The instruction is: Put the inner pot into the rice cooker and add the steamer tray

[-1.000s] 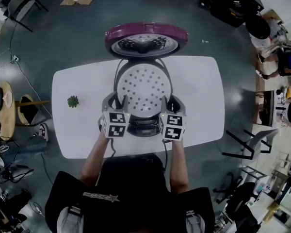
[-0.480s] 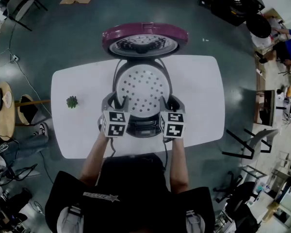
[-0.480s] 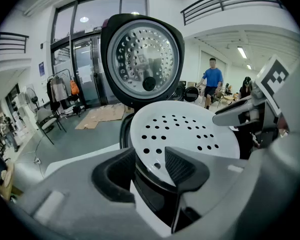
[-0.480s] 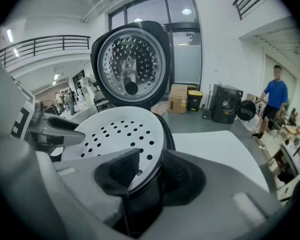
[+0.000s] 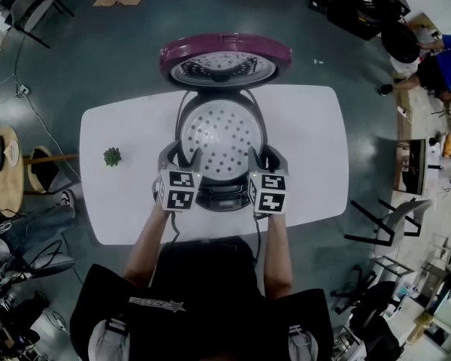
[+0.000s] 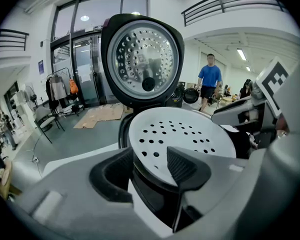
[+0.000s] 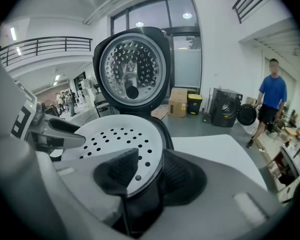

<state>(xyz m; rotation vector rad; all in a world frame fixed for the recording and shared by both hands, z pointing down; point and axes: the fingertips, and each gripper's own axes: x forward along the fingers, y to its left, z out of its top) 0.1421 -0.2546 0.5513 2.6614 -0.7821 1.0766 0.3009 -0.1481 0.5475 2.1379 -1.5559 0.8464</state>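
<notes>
Dark workshop floor (image 5: 135,43) all round. White bench (image 5: 308,149) carries rice cooker (image 5: 222,195) mid-top, purple lid (image 5: 225,55) raised at cooker's back. Perforated steamer tray (image 5: 222,134) sits in cooker's mouth. Left gripper (image 5: 182,156) at cooker's front left, right gripper (image 5: 264,156) at front right: fingers (image 6: 182,166) opening, straddling tray rim, pads clear of it. Small plant (image 5: 112,156) well left of cooker.

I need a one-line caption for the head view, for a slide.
Left gripper and right gripper, jaws opening, straddle the rim of the steamer tray in the open rice cooker.
</notes>
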